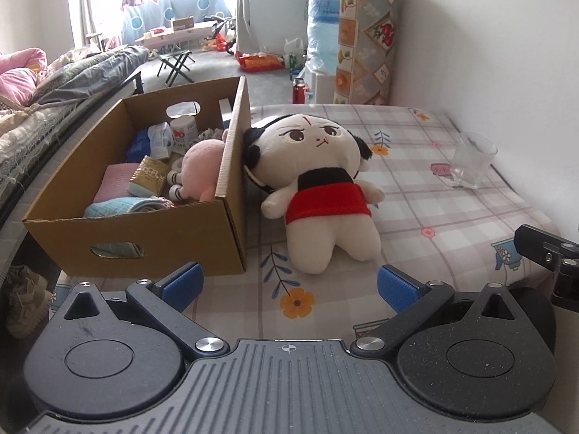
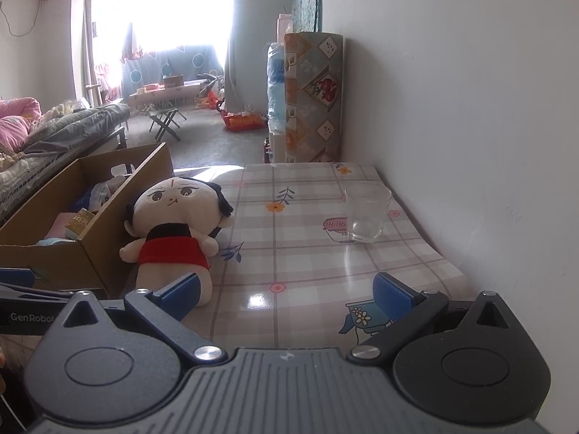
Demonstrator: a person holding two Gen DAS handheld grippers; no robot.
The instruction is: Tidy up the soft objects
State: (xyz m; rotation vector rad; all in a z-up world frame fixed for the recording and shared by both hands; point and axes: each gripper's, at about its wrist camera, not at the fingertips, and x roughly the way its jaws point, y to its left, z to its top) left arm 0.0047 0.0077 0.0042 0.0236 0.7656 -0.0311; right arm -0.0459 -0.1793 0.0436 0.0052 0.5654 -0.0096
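1. The desk [image 1: 452, 217] has a glossy plaid cloth with little flowers and teapots printed on it, and it's pushed up against a white wall [image 2: 470, 108] on the right of the frame.
2. The doll [image 1: 318, 188], cream with black hair and a red skirt, lies on its back on the desk in the middle of the left wrist view, head touching the side of the cardboard box [image 1: 144, 231].
3. The box sits at centre left and is already pretty full: a pink plush [image 1: 201, 170], folded cloths [image 1: 119, 206], a few packets.
4. A clear plastic cup [image 2: 367, 213] stands upright near the wall, well apart from the doll.
5. Left tool [image 1: 289, 284]: blue fingers wide apart, nothing between them, low in the frame just short of the doll's legs.
6. Right tool [image 2: 287, 294]: also spread open and empty, its left finger near the doll's feet.
7. Room behind: bright window in the upper left, a sofa [image 1: 72, 72] piled with bedding, a folding stool [image 1: 177, 63], a rolled-up patterned mat [image 1: 365, 36] standing against the wall, grey floor with clutter.
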